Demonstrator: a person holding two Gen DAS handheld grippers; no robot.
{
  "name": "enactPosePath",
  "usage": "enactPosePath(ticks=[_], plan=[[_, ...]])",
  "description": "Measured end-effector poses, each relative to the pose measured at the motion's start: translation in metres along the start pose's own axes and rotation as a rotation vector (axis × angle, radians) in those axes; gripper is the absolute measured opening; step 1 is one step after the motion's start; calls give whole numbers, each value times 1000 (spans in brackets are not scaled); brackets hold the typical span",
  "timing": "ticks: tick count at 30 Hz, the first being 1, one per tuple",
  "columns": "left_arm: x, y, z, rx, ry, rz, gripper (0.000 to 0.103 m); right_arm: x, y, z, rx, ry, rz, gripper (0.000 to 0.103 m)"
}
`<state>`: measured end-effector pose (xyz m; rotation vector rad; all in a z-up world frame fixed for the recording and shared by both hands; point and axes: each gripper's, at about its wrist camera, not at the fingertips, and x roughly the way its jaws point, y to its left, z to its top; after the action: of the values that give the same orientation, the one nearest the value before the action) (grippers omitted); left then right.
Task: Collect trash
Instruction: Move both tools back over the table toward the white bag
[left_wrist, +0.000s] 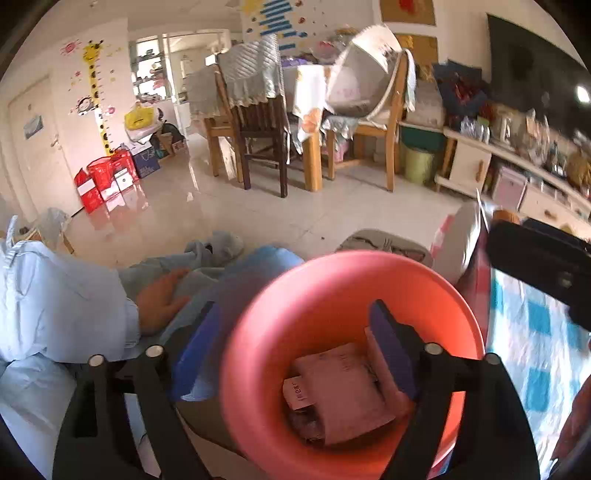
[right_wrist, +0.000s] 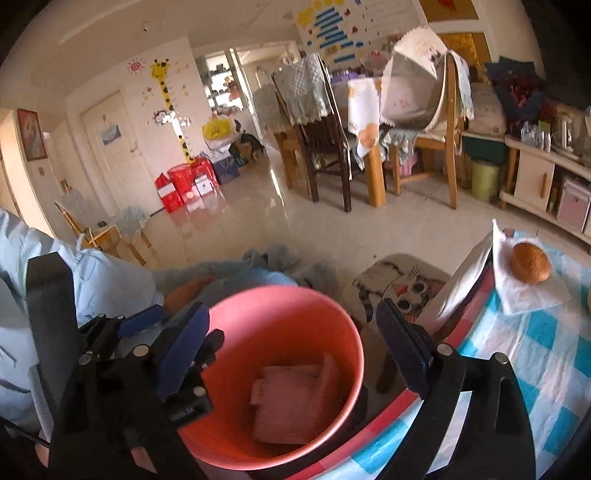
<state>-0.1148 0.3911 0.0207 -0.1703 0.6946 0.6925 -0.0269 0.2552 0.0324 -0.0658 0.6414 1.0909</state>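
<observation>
A: Where is the bin?

B: The pink bin (right_wrist: 280, 373) stands upright with its mouth facing up, beside the edge of the table with the blue checked cloth (right_wrist: 546, 373). Its long axis runs up and down, tipped a little in both fisheye views.

A: And the trash?

B: Flat paper packets (left_wrist: 340, 391) lie at the bottom, one leaning against the inner wall. Print on one shows, too small to read.

A: The grippers?

B: The left gripper (left_wrist: 295, 343) is spread wide, one finger outside the rim and one inside the bin. Whether either pad touches the wall is hard to tell. The right gripper (right_wrist: 291, 339) hangs over the bin's mouth with its jaws wide apart and nothing between them.

A: Anything hidden?

B: The bin's base is cut off by the gripper bodies. A person in light blue clothes (left_wrist: 55, 295) sits at the left, mostly out of frame. On the table a round brown bun (right_wrist: 530, 263) rests on a white napkin (right_wrist: 524, 295). A stool with a cat print (right_wrist: 399, 284) stands just behind the bin.
</observation>
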Motion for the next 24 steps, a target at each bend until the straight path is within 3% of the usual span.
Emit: enactPosePath(ticks=[6,11,15,20,24], plan=[[-40,-3,25,-44,-71,-31,84,-82,-35,4,41,-118,-91,92],[-74,-48,30,6,-132,-87,90,-174,-96,-42,132,-144,-254,93],[-92,-122,22,82,-150,-186,93,-230,-146,-89,214,-114,-385,93],[-92,-226,-1,166,-89,-330,94,-301,-207,-137,255,-96,-561,94],[-89,-319,-28,257,-48,-435,94,-328,-250,-157,232,-62,-634,95]])
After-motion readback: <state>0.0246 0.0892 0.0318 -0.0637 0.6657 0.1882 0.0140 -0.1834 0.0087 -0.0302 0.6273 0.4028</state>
